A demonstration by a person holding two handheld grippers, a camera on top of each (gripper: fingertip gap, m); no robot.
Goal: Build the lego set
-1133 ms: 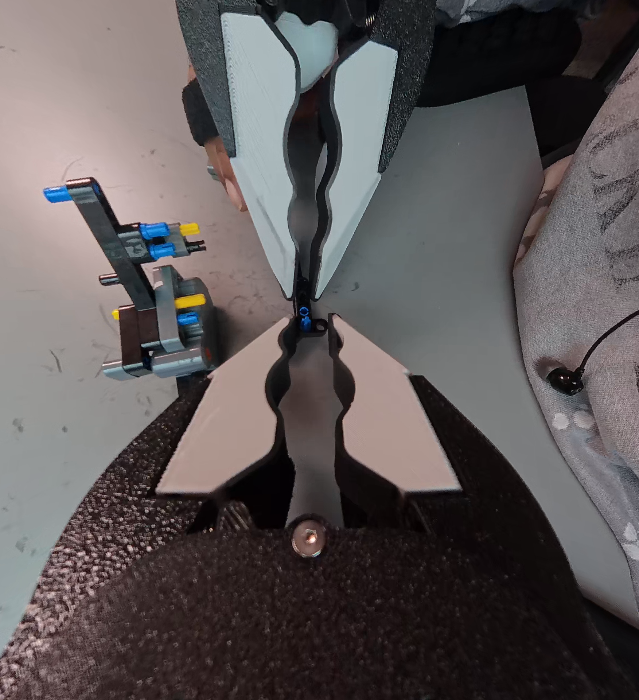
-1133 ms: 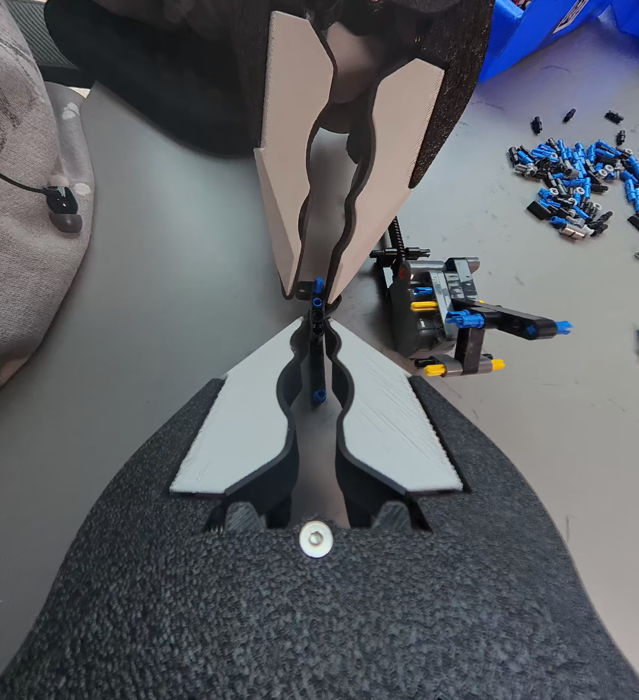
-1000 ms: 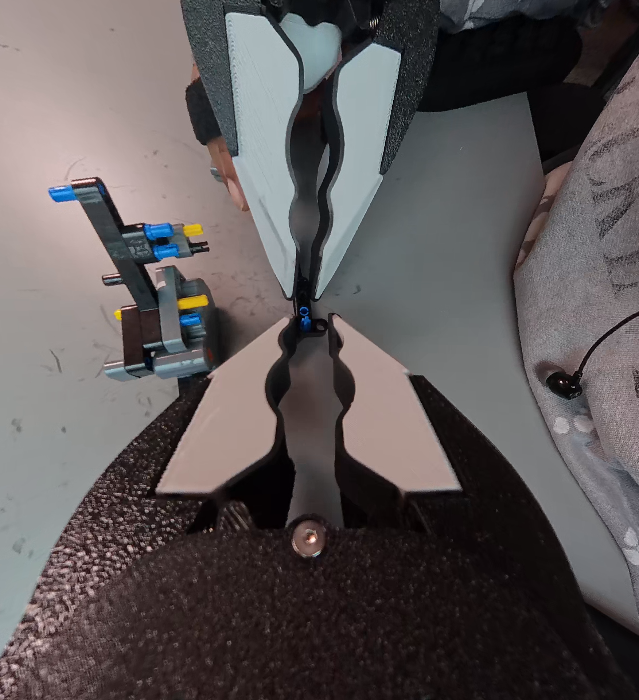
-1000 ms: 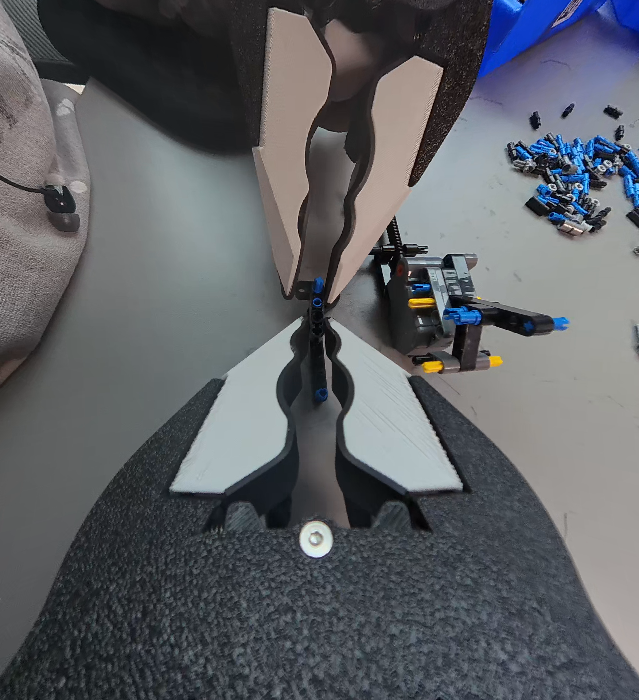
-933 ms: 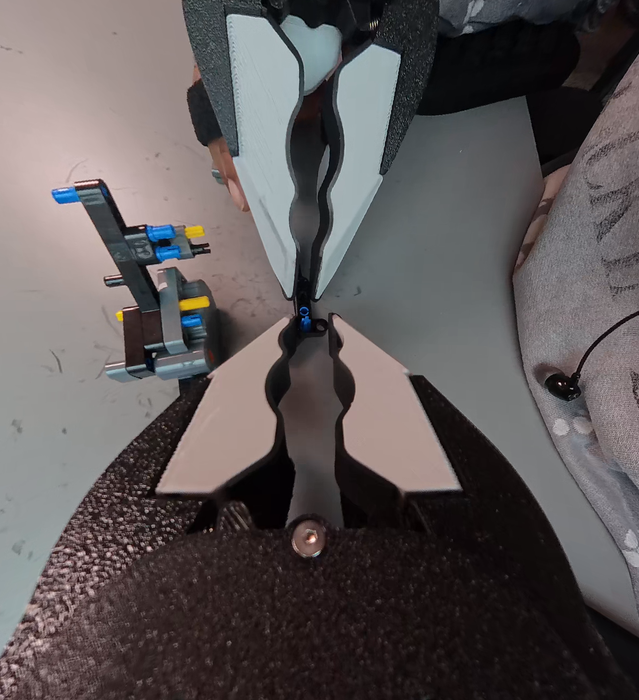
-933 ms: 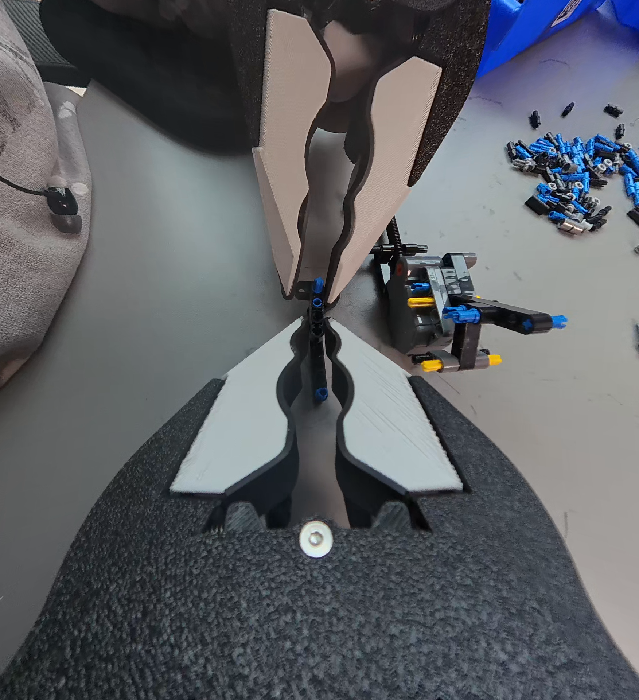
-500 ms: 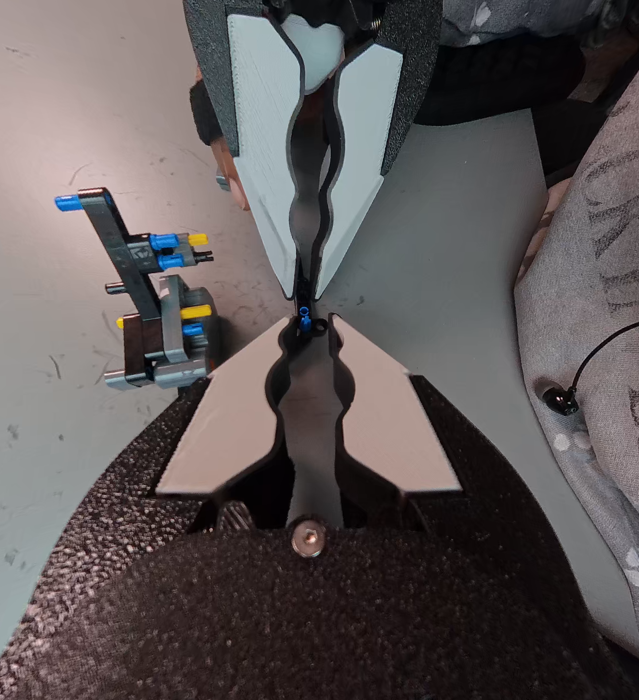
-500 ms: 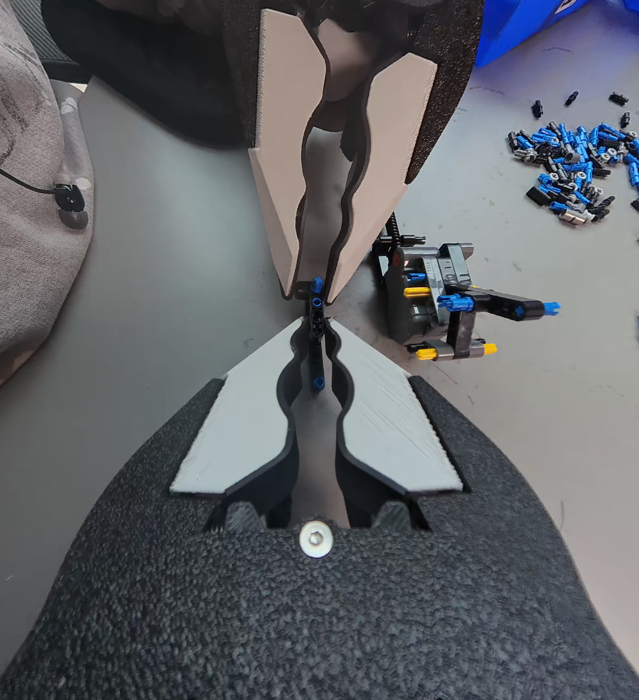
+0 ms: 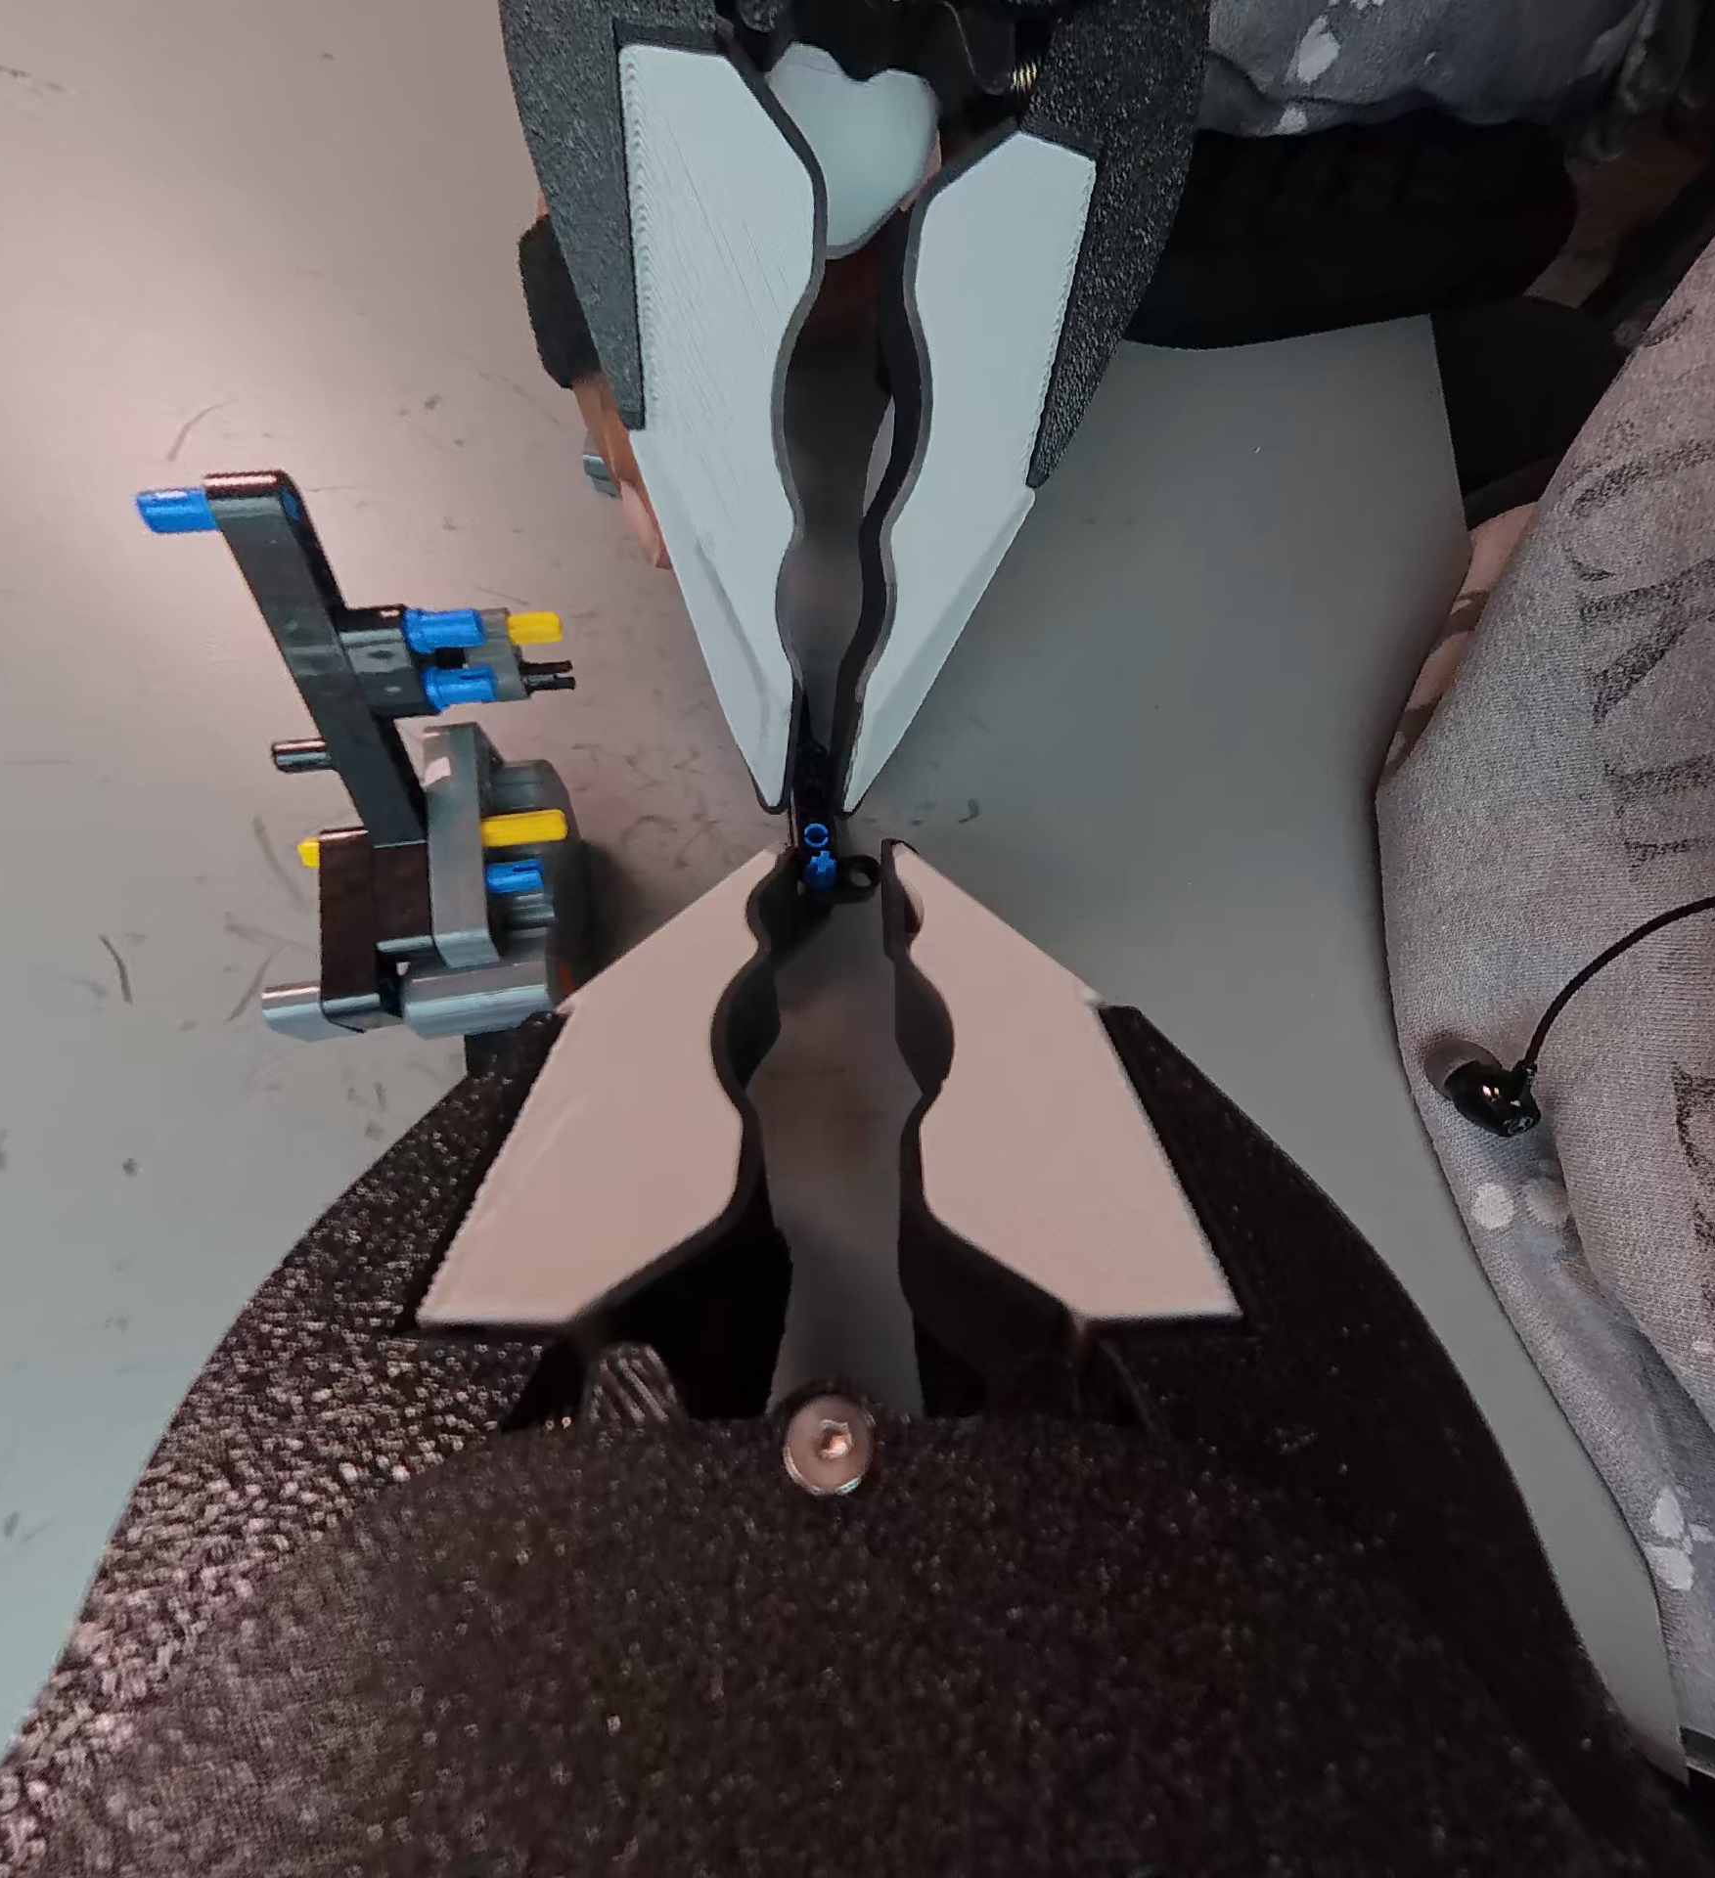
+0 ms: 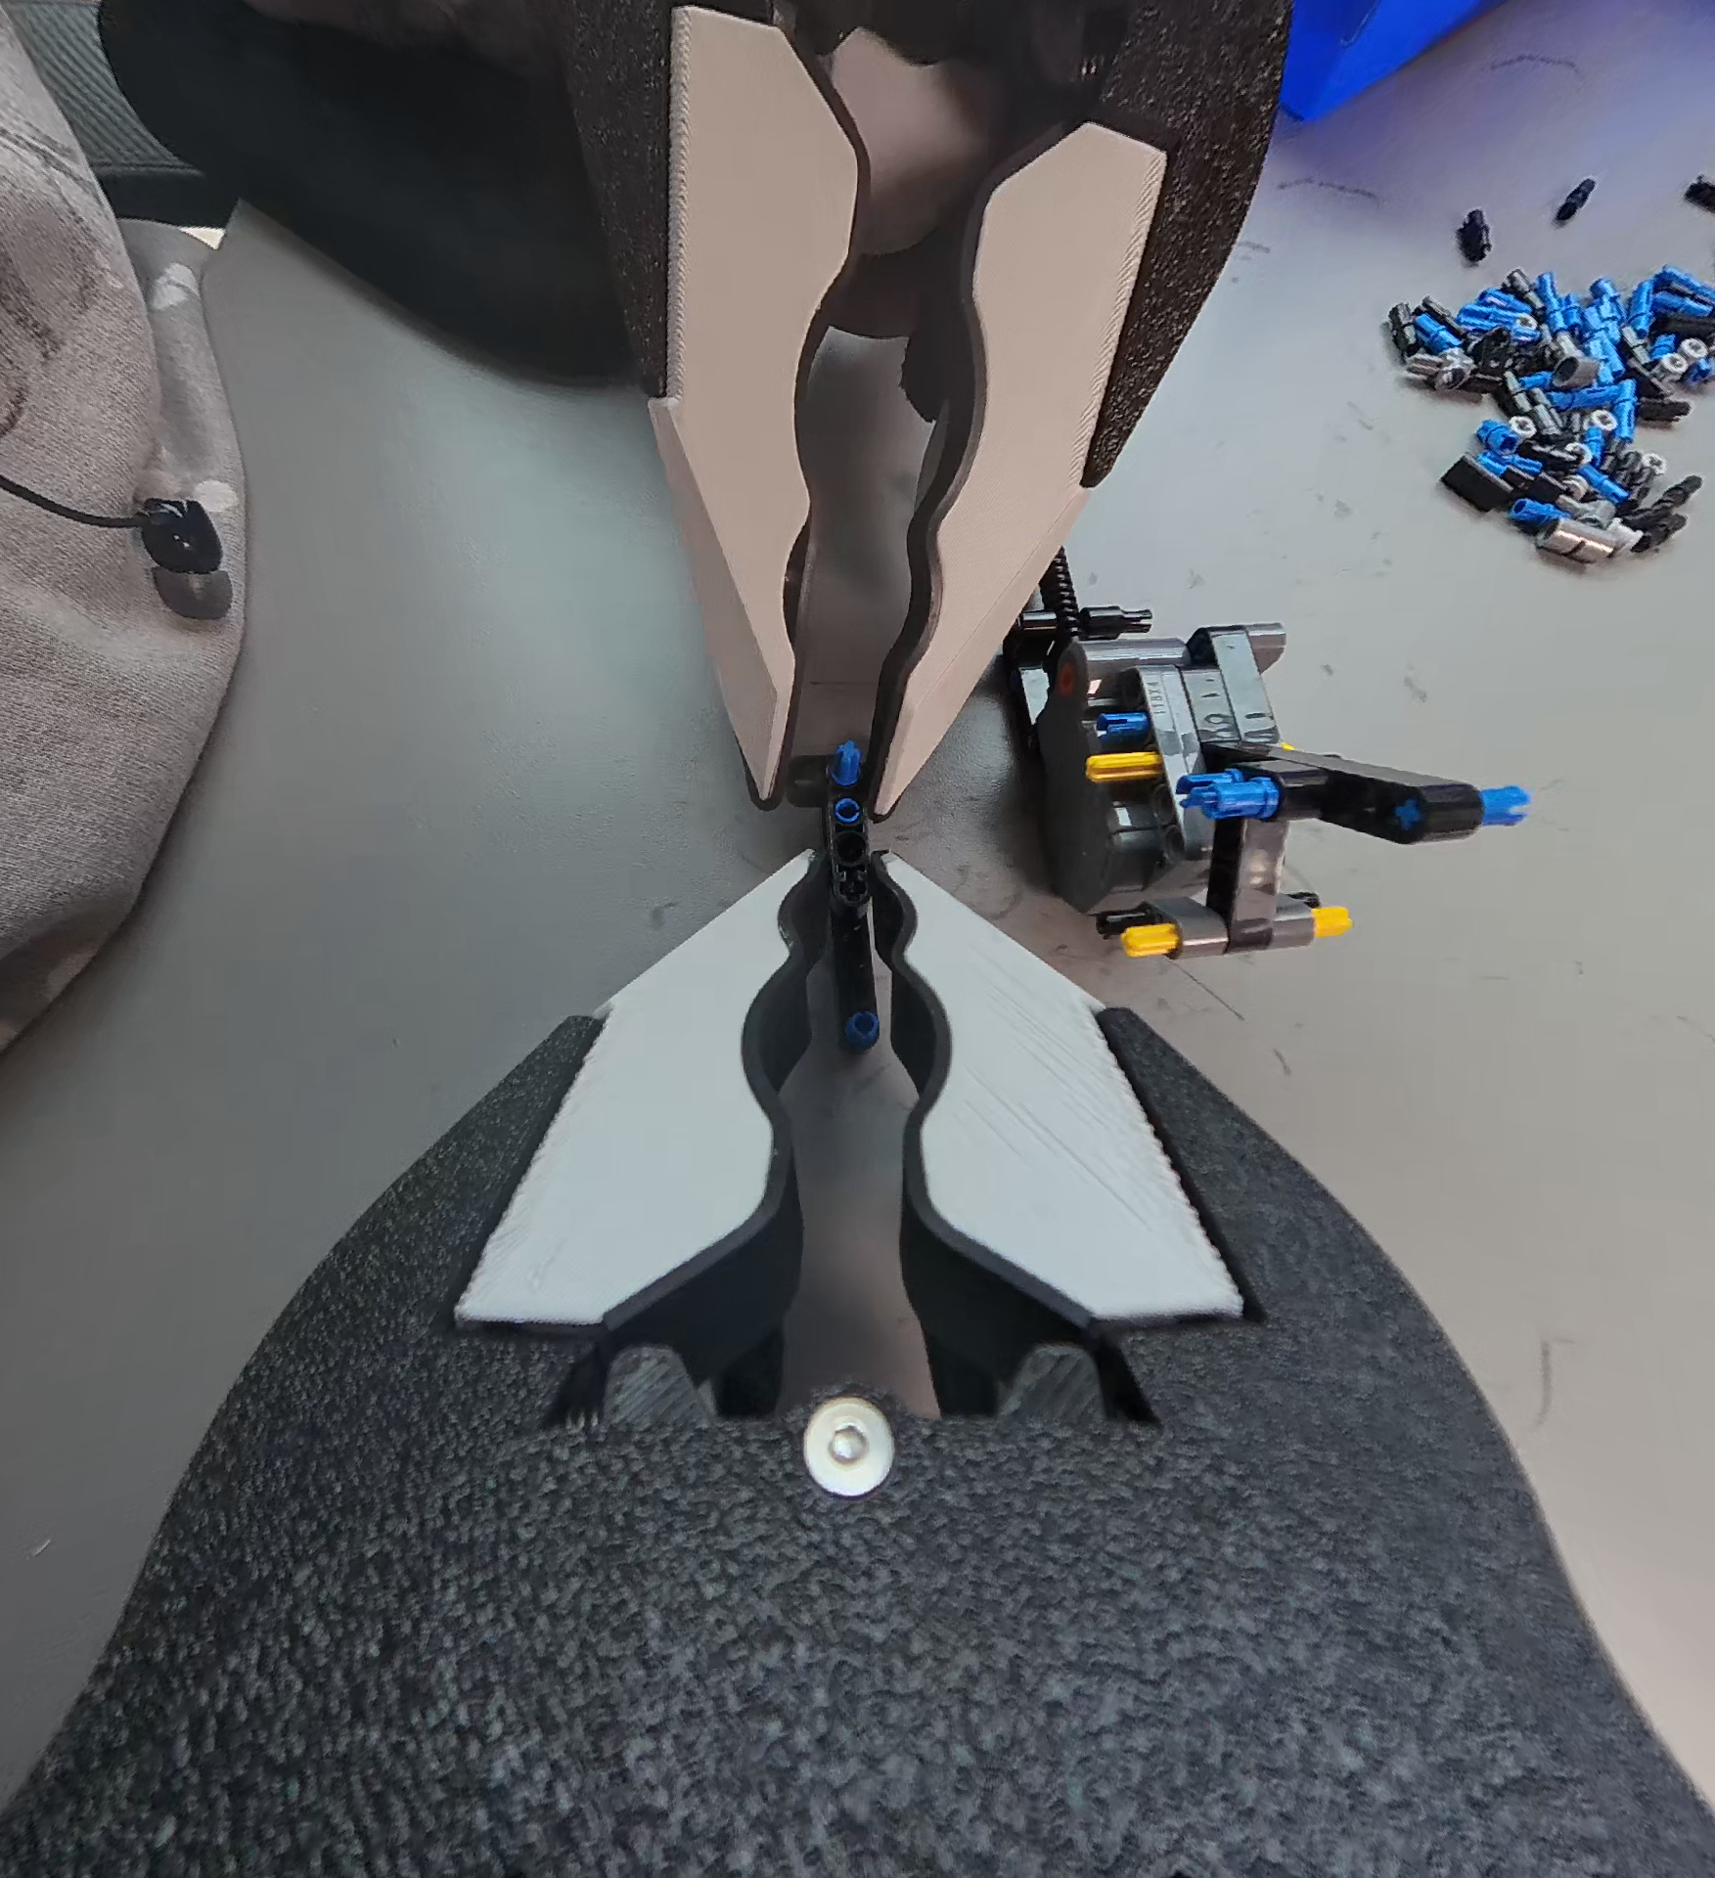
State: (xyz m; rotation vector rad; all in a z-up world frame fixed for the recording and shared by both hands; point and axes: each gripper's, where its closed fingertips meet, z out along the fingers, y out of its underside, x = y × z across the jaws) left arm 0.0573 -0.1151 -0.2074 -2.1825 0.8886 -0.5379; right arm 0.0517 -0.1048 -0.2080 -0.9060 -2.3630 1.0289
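Note:
My right gripper (image 10: 848, 864) is shut on a thin black beam (image 10: 853, 945) that has blue pins in it and points forward. My left gripper (image 9: 838, 862) meets it tip to tip and is shut on a small black piece with a blue pin (image 9: 817, 852) at the beam's far end. In the right wrist view the left gripper (image 10: 828, 798) comes down from the top. In the left wrist view the right gripper (image 9: 817, 803) does the same. The part-built grey and black lego assembly (image 9: 406, 813) with blue and yellow pins stands on the table beside the tips; it also shows in the right wrist view (image 10: 1188, 813).
A pile of loose blue, black and grey pins (image 10: 1595, 407) lies at the far right, with a blue bin (image 10: 1361, 51) behind it. A grey printed cloth with a black cable (image 9: 1646, 915) covers the table's edge. A person's hand (image 9: 629, 488) holds the right gripper. The grippers are tip to tip, or close to it.
Both grippers stay tip to tip and drift slightly. The beam's near end now sits a little farther forward between the right fingers. The assembly has not moved on the table.

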